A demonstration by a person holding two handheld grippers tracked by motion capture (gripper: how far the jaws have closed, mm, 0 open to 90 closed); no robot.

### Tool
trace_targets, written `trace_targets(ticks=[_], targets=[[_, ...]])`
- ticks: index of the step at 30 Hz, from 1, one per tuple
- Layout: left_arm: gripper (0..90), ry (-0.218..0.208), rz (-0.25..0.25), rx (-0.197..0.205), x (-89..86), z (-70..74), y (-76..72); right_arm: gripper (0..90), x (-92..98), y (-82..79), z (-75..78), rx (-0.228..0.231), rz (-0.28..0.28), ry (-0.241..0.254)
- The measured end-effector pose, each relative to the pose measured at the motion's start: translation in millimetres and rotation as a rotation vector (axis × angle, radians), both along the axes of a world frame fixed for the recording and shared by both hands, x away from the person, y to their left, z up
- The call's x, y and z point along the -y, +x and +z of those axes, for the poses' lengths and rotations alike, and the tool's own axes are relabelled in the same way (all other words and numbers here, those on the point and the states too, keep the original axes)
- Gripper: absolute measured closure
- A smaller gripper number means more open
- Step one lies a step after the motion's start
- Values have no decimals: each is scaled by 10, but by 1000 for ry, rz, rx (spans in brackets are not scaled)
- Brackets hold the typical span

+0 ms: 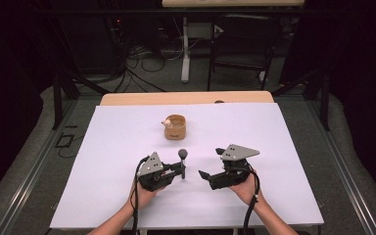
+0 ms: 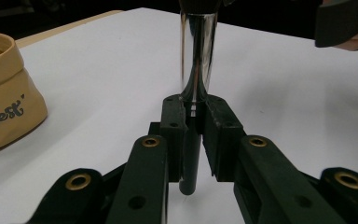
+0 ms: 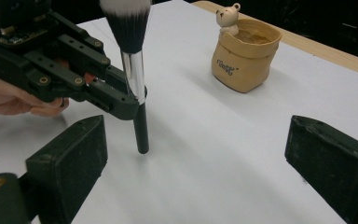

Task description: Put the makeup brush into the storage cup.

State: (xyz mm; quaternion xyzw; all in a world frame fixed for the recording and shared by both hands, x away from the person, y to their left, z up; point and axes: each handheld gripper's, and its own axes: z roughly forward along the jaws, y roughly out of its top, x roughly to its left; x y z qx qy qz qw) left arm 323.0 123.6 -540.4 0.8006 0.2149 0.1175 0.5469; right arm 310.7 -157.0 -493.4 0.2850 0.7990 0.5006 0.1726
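Note:
A makeup brush stands upright with its dark bristle head on top, its black handle end just above the white sheet. My left gripper is shut on its chrome ferrule, with the pads pressing from both sides. In the right gripper view the brush hangs in the left gripper. My right gripper stands open a little to the right of the brush, its jaws wide apart with nothing between them.
A tan pouch-shaped pot with a small bear figure on its rim stands farther back on the white sheet. Its side shows lettering. Beyond the table's far wooden edge are cables and a chair.

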Motion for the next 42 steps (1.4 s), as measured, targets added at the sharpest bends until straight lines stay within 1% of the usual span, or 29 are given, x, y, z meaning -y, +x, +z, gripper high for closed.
trace_targets(ticks=[3, 4, 5, 7, 9, 10, 11, 15, 16, 17, 18, 20, 21, 23, 25, 28, 29, 30, 32, 33, 35, 36, 37, 39, 41, 42], targets=[[787, 0, 6, 4, -16, 13, 2, 5, 39, -28, -25, 9, 4, -1], [787, 3, 18, 9, -20, 18, -2, 0, 49, -36, -34, 13, 8, -1], [787, -2, 3, 6, -30, 24, 10, 0, 63, -43, -42, 19, 8, -4], [787, 0, 10, 9, -38, 30, 20, 0, 100, -53, -60, 25, 7, -4], [787, 0, 9, 8, -45, 32, 41, 0, 143, -64, -81, 26, -3, 1], [787, 2, 26, 12, -45, 32, 43, 0, 172, -66, -93, 25, -6, -1], [787, -5, 15, 8, -51, 31, 59, 0, 197, -69, -104, 27, -8, 5], [787, -3, 20, 6, -76, 36, 105, 0, 279, -79, -131, 32, -18, 7], [787, -4, 19, 6, -81, 37, 117, 0, 305, -83, -134, 29, -24, -3], [787, 4, 34, 13, -84, 41, 120, 0, 320, -89, -136, 32, -33, -7], [787, 1, 25, 8, -94, 44, 136, 0, 337, -97, -136, 33, -37, -12], [788, -1, 41, 12, -106, 48, 160, 0, 389, -116, -141, 28, -49, -11], [788, -1, 36, 8, -117, 53, 177, 0, 411, -124, -148, 27, -52, -6], [788, -6, 45, 8, -125, 58, 201, 0, 448, -133, -164, 23, -59, -12], [788, -5, 57, 8, -128, 68, 230, 0, 467, -138, -176, 22, -65, -14], [788, -3, 56, 12, -129, 85, 282, 0, 488, -149, -184, 18, -71, -26], [788, 0, 67, 17, -125, 88, 292, 0, 494, -160, -187, 18, -71, -27], [788, 2, 59, 17, -126, 91, 311, 0, 499, -166, -190, 24, -73, -32], [788, 9, 79, 19, -116, 91, 334, 0, 520, -178, -201, 25, -74, -33], [788, 5, 67, 15, -116, 91, 353, 0, 530, -180, -213, 22, -75, -30], [788, 7, 71, 17, -113, 97, 377, 0, 549, -184, -233, 20, -75, -35], [788, -1, 76, 21, -106, 97, 387, 0, 558, -187, -236, 22, -75, -39], [788, 7, 87, 25, -105, 106, 391, 0, 562, -189, -240, 25, -77, -33], [788, 3, 81, 28, -105, 122, 410, 0, 578, -200, -242, 33, -78, -26], [788, 0, 84, 33, -103, 140, 422, 0, 595, -215, -244, 46, -76, -24], [788, 1, 94, 38, -102, 151, 428, 0, 602, -220, -245, 51, -77, -20]])
